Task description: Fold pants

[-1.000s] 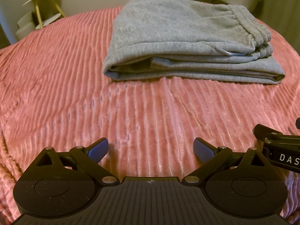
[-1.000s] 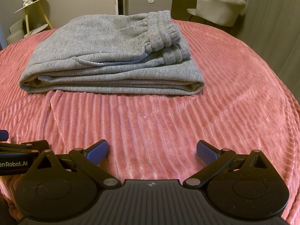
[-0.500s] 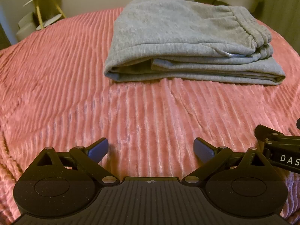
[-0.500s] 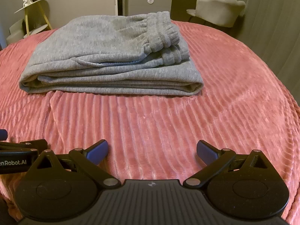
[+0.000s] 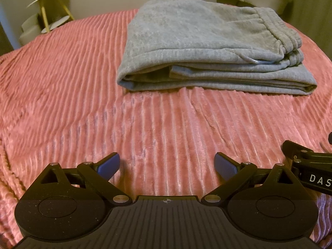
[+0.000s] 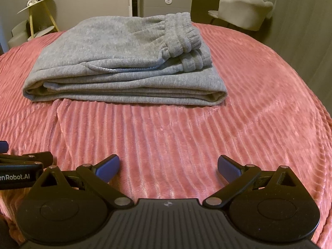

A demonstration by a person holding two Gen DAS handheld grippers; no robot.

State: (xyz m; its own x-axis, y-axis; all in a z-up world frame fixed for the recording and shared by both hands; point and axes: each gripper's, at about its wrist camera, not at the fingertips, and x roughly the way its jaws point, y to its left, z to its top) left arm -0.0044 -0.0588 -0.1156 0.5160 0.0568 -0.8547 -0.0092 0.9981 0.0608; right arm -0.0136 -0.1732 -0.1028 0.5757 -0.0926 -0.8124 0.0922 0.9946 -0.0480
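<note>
Grey sweatpants (image 5: 207,47) lie folded in a flat stack on the pink ribbed bedspread (image 5: 83,103), waistband to the right. They also show in the right wrist view (image 6: 124,62). My left gripper (image 5: 167,164) is open and empty, low over the bedspread, well short of the pants. My right gripper (image 6: 168,166) is open and empty, also short of the pants. The two grippers sit side by side: the right one's body (image 5: 309,168) shows at the right edge of the left wrist view, the left one's body (image 6: 20,172) at the left edge of the right wrist view.
A yellow-legged side table (image 6: 39,14) stands beyond the bed at the far left. A pale upholstered chair (image 6: 242,10) and a grey cabinet (image 6: 168,2) stand behind the bed. The bedspread (image 6: 259,103) drops away at the right.
Both grippers have drifted back very slightly from the pants. The pants have not moved and both grippers stay open.
</note>
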